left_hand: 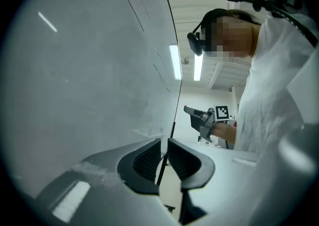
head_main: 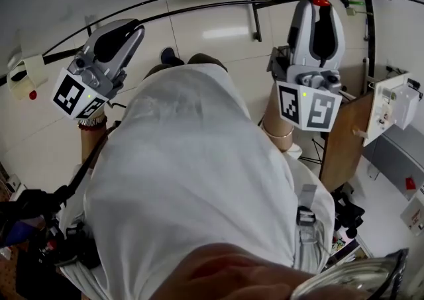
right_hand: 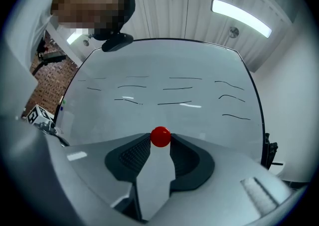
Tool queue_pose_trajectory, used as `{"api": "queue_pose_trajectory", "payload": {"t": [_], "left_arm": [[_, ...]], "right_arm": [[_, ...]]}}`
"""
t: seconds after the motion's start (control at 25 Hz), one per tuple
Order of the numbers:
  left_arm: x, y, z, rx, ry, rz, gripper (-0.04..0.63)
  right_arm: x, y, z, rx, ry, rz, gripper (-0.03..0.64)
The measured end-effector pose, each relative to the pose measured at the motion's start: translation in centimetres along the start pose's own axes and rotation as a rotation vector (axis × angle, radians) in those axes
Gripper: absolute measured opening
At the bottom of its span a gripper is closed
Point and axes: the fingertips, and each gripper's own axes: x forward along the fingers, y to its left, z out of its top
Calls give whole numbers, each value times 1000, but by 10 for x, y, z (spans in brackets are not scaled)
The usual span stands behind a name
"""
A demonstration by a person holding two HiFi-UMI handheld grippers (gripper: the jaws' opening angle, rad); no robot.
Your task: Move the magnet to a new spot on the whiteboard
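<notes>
Right gripper [right_hand: 160, 141] has the red magnet [right_hand: 160, 136]
It's pinched right at the jaw tips, whiteboard [right_hand: 164, 63] dead ahead. Left gripper [left_hand: 164, 146] is nearly closed and empty, off to the side.

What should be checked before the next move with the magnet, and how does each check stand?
1. Magnet held between the right gripper tips: ok.
2. Magnet touching the whiteboard: cannot tell.
3. Bare whiteboard, free of pen strokes, just beyond the magnet: ok.
4. Left gripper empty, jaws nearly together, apart from the magnet: ok.
</notes>
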Motion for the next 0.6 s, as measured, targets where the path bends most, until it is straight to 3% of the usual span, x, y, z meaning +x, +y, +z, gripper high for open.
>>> {"api": "queue_pose_trajectory", "payload": {"t": [0.2,0.4,0.6], "left_arm": [[12,-30,-5,54,44,12,51],[47,-57,-31,15,135,45,34],[49,-51,-21,35,113,73,21]], "right_arm": [[-20,-18,-5,42,-11,16,126],[-71,-57,9,18,-20,13,127],[-98,-77,-13,55,44,-32,127]]}}
